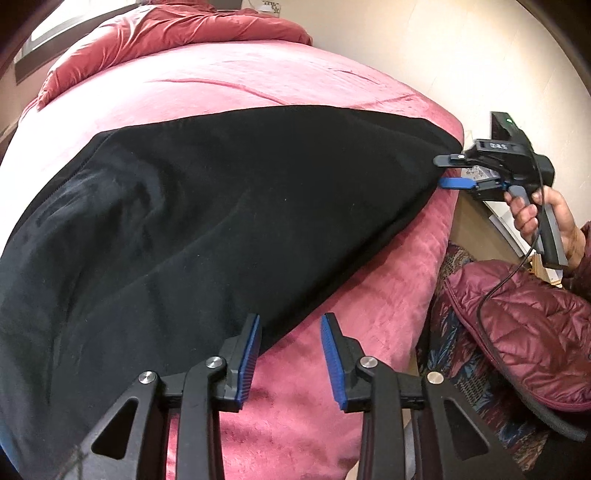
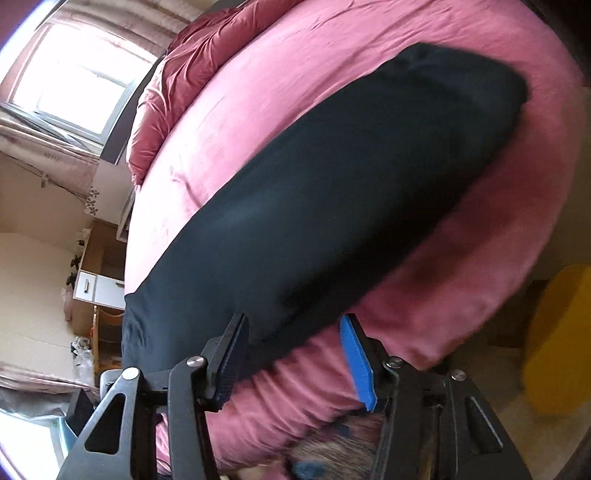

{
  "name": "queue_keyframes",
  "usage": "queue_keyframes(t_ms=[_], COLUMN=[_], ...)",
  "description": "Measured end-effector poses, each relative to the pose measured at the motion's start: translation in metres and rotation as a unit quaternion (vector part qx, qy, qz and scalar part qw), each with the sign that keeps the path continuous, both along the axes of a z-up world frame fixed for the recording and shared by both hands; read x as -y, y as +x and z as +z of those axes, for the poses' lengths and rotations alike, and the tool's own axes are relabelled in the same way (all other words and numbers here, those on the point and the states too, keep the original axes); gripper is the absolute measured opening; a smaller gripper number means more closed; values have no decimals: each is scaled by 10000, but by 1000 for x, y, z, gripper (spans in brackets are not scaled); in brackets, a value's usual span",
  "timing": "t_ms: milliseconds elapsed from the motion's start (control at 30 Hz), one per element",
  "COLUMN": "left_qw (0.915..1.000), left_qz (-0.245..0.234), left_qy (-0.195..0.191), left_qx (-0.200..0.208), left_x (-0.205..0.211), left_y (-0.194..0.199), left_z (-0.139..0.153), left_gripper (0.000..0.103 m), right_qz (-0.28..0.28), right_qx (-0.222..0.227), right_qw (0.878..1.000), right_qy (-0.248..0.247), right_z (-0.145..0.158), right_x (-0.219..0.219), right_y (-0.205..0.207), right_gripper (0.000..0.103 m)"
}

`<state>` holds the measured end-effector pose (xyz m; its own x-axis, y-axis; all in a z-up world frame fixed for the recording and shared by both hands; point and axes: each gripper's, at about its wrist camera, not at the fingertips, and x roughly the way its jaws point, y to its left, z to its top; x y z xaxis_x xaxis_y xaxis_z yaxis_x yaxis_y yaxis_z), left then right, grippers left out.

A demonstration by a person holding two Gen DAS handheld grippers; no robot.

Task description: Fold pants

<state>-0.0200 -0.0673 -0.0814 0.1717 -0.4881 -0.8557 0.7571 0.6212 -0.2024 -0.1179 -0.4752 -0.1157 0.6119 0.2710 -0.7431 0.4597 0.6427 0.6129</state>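
The black pants [image 1: 207, 206] lie flat and long across the pink bed [image 1: 229, 81]; they also show in the right wrist view [image 2: 351, 192]. My left gripper [image 1: 290, 354] is open, its jaws just past the pants' near edge, over pink cover. My right gripper [image 1: 448, 171] shows in the left wrist view at the pants' far right end, jaws apart at the cloth edge. In its own view the right gripper [image 2: 295, 354] is open over the pants' near edge.
A rumpled red duvet [image 1: 166, 33] lies at the bed's head. A person's maroon puffer jacket [image 1: 524, 321] and a patterned cloth [image 1: 465, 354] are beside the bed. A window [image 2: 74, 81], a wooden cabinet [image 2: 99, 280] and a yellow object [image 2: 557, 339] stand around.
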Motion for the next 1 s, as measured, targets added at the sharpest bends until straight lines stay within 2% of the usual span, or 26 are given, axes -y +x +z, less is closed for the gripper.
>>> queue_keyframes(t_ms=[67, 100, 167, 200, 233, 267, 333, 433, 567, 700, 833, 933, 1000], left_qw=[10000, 10000, 9997, 9995, 9992, 9990, 9986, 9978, 9967, 9963, 9952, 9904, 9877], left_qz=[15, 37, 97, 138, 178, 202, 254, 248, 166, 127, 274, 538, 788], left_qy=[-41, -90, -198, -245, -302, -338, -405, -530, -703, -689, -673, -995, -1105], left_qx=[-2, -17, -95, -143, -186, -210, -242, -297, -373, -491, -656, -789, -775], left_x=[0, 0, -1, -2, -4, -5, -10, -17, -26, -35, -43, -56, -67], left_y=[1, 3, 7, 10, 12, 14, 18, 19, 15, 11, 13, 21, 25], left_z=[-1, -2, -4, -5, -5, -5, -3, 0, 5, 3, -1, 8, 14], left_gripper=[34, 34, 34, 33, 27, 24, 8, 3, 1, 1, 1, 2, 6], right_qz=[29, 31, 67, 78, 86, 89, 90, 224, 352, 424, 354, 522, 758], right_qx=[-102, -126, -117, -137, -136, -135, -176, -110, 67, -295, -394, -482, -513], right_qw=[9999, 9999, 9998, 9998, 9997, 9996, 9991, 9983, 9973, 9964, 9966, 9933, 9895], right_qy=[-32, -89, -113, -154, -190, -239, -364, -529, -637, -667, -629, -916, -1122], right_z=[-7, -7, -7, -7, -6, -5, -1, 8, 24, 5, -7, -2, 7], right_x=[-8, -13, -15, -15, -18, -18, -22, -24, -24, -24, -24, -33, -41], right_y=[8, 10, 15, 15, 18, 21, 26, 24, 13, 10, 11, 18, 22], right_gripper=[44, 35, 26, 25, 23, 16, 9, 8, 7, 7, 7, 7, 15])
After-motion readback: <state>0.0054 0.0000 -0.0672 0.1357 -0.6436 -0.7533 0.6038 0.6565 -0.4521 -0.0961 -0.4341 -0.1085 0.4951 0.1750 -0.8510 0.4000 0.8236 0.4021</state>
